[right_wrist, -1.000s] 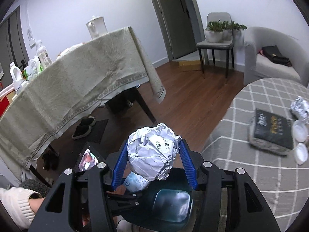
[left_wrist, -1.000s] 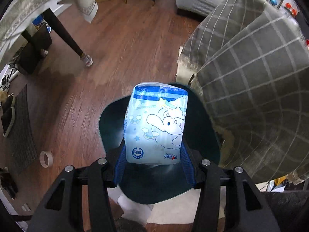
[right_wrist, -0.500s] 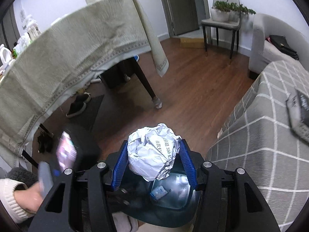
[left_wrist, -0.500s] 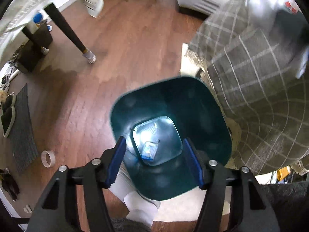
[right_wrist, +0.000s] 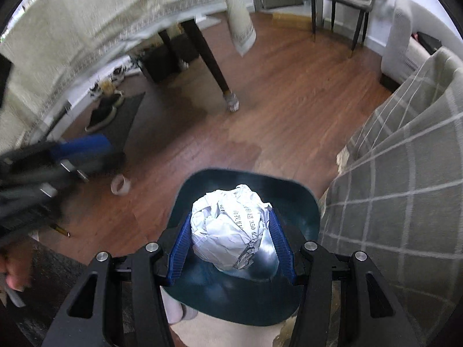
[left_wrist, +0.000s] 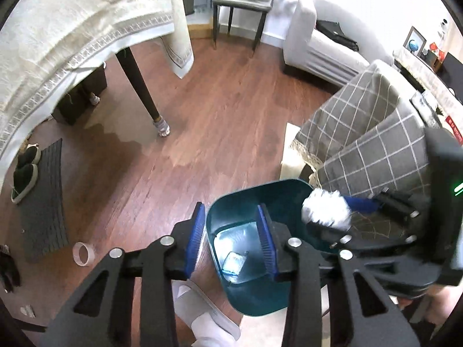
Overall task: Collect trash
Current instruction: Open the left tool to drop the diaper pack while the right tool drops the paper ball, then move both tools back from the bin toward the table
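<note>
A dark teal bin (left_wrist: pixel 246 297) stands on the wood floor beside a checked grey cloth. A blue-and-white tissue packet (left_wrist: pixel 233 261) lies at its bottom. My left gripper (left_wrist: pixel 230 214) hovers over the bin's left rim; its jaws are closing with nothing between them. My right gripper (right_wrist: pixel 231 225) is shut on a crumpled white paper ball (right_wrist: pixel 228 228) and hangs over the mouth of the bin (right_wrist: pixel 246 173). The left wrist view shows that paper ball (left_wrist: pixel 325 206) at the bin's far right rim.
A roll of tape (left_wrist: pixel 83 254) lies on the floor left of the bin. A dark table leg (left_wrist: pixel 141 86) drops from a cream tablecloth. The checked cloth (left_wrist: pixel 376 133) crowds the bin's right side. Shoes (left_wrist: pixel 24 167) sit on a mat. A person's slippered foot (left_wrist: pixel 202 318) is near the bin.
The left gripper let go of the tissue packet, which dropped into the bin, then rose, shifted left and narrowed its jaws. The right gripper came down over the bin with the paper ball.
</note>
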